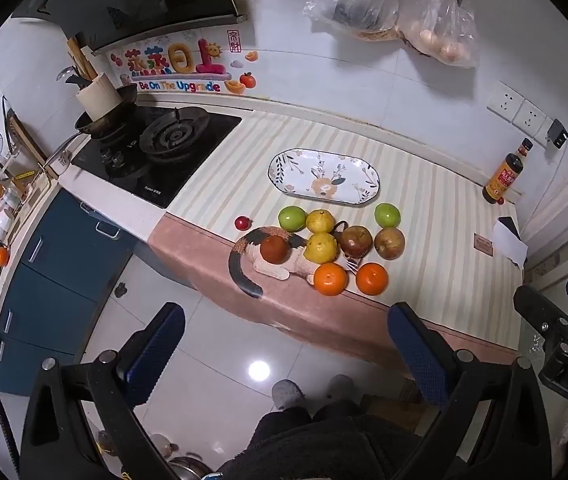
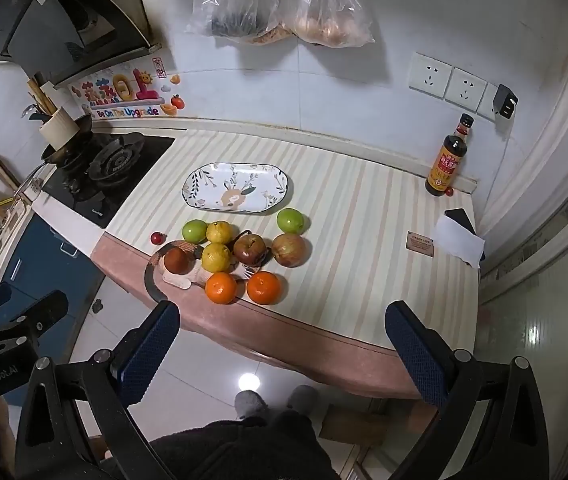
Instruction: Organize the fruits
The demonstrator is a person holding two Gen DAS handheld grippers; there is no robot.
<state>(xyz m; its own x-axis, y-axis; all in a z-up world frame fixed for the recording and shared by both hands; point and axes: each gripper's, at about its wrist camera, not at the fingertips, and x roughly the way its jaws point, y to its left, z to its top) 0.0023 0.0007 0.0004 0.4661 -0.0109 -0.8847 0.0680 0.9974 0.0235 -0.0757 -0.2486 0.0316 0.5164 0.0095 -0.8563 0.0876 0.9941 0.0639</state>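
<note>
Grippers: left gripper (image 1: 286, 344) and right gripper (image 2: 284, 342), both spread wide, blue pads bare, holding nothing, touching nothing, raised in front of the counter edge above the floor.
Plate (image 1: 279, 172): oval, floral pattern, unloaded, long axis running left-right along the striped counter mat (image 1: 424, 240), just behind the fruit.
Fruit, clustered near the front edge on a cat-shaped trivet (image 1: 243, 276): two green apples (image 1: 292, 218) (image 1: 387, 215), two yellow citrus (image 1: 320, 221) (image 1: 320, 247), two brownish apples (image 1: 356, 241) (image 1: 389, 243), one dark red fruit (image 1: 274, 249), two oranges (image 1: 330, 279) (image 1: 371, 278).
Small red fruit (image 1: 242, 223): apart, left of cluster.
Sauce bottle (image 2: 448, 158): upright, back right corner.
Gas hob (image 1: 155, 148): left of mat.
</note>
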